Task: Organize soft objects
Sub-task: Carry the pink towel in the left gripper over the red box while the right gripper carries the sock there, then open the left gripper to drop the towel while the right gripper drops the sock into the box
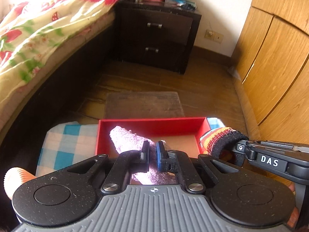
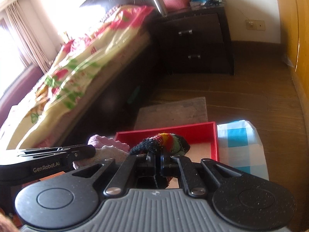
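Note:
A shallow red box (image 1: 152,124) (image 2: 215,145) lies on a blue-and-white checked cloth (image 1: 63,145) (image 2: 239,147). My left gripper (image 1: 152,154) is shut on a pale pink fuzzy cloth (image 1: 127,139), which hangs over the box's left half. In the right wrist view the pink cloth (image 2: 108,146) shows at the box's left edge beside the left gripper's arm. My right gripper (image 2: 157,161) is shut on a black knitted sock with rainbow stripes (image 2: 166,142), held over the box's near side. The same sock (image 1: 218,140) shows at the box's right wall.
A bed with a floral sheet (image 1: 44,31) (image 2: 81,63) runs along the left. A dark two-drawer nightstand (image 1: 156,36) (image 2: 197,42) stands behind, a grey mat (image 1: 143,104) (image 2: 173,112) lies beyond the box, and a wooden wardrobe (image 1: 274,58) fills the right.

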`<state>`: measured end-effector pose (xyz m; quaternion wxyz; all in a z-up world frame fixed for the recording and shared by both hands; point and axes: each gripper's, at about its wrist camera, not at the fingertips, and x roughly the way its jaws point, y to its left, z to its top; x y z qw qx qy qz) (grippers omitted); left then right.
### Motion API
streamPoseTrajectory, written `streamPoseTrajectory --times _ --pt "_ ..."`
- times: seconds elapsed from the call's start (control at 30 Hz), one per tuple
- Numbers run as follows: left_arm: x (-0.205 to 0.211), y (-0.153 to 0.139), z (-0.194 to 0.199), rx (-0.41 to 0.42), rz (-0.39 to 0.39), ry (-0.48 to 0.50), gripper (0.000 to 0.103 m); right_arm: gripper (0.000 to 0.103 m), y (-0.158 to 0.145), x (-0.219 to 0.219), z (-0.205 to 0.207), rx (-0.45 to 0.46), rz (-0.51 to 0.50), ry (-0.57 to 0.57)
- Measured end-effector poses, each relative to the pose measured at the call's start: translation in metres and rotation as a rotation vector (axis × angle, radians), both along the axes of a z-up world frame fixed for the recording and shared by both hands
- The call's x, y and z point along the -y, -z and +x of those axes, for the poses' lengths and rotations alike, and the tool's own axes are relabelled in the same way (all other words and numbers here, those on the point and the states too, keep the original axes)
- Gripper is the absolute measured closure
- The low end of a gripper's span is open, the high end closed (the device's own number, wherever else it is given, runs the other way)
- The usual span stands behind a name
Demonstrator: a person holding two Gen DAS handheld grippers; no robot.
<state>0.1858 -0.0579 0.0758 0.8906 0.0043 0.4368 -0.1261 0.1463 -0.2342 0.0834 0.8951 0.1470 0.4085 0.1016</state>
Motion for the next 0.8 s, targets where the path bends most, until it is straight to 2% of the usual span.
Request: streamPoseTrajectory --times 0.37,0.6,0.67,0.73,0.8 --pt "0.006 0.045 0.026 -0.087 0.078 -0.02 0.099 0.103 0.046 -0.019 0.044 -0.136 -0.15 -0.031" --pt "0.01 0.056 0.035 -0.123 0.117 -0.026 0.086 0.103 0.058 -0.028 0.056 -0.186 -0.189 -0.038" --pt "0.009 0.058 0.035 -0.125 0.118 -0.033 0.078 0.101 0.059 -0.028 0.055 -0.189 -0.194 -0.036" --pt "0.006 0.057 0.032 -0.131 0.106 -0.037 0.052 0.1 0.058 -0.028 0.052 -0.184 -0.196 -0.039" --pt "0.003 0.055 0.028 -0.128 0.095 -0.04 0.048 0.097 0.057 -0.025 0.046 -0.183 -0.188 -0.041"
